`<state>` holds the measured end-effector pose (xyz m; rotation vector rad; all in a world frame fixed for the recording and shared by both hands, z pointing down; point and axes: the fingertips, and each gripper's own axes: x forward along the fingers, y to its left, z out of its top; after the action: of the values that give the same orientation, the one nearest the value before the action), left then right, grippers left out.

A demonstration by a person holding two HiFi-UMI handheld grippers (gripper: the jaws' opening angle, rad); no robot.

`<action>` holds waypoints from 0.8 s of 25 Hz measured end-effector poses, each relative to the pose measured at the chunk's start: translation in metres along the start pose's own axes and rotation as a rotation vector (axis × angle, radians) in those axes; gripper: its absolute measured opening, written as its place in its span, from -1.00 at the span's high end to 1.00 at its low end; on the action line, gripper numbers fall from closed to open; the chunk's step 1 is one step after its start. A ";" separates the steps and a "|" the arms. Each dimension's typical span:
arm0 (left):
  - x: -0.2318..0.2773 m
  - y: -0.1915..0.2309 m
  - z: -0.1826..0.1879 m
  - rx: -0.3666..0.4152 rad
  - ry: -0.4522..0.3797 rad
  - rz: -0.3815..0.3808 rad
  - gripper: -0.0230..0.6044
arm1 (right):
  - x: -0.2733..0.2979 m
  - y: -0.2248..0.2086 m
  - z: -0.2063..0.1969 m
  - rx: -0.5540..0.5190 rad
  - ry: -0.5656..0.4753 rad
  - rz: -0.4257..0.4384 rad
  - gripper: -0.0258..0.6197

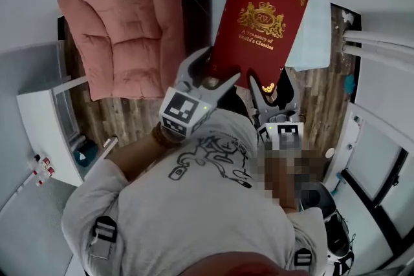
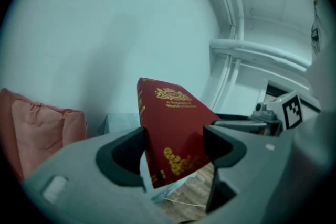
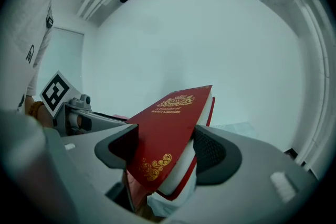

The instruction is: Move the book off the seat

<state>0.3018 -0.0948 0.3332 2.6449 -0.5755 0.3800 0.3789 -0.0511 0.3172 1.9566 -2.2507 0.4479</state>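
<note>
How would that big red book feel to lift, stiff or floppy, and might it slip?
Probably stiff: the red book sticks out flat though the left claw and right claw grip only its near edge. Likely heavyish, given its thick page block. Its cover looks smooth, so it could slip in a loose grip.

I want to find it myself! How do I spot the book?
Find the person's grey shirt, then the left tool and right tool ahead of it. They grip the book between them: dark red with gold lettering, unlike the pink cushion nearby.
</note>
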 end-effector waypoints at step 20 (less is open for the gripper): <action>0.085 0.032 -0.070 -0.099 0.016 0.274 -0.19 | 0.070 -0.078 -0.082 0.011 0.117 0.282 -0.12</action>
<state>0.3503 -0.1194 0.4346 2.4707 -0.9315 0.4394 0.4371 -0.1013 0.4254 1.5759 -2.4589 0.5890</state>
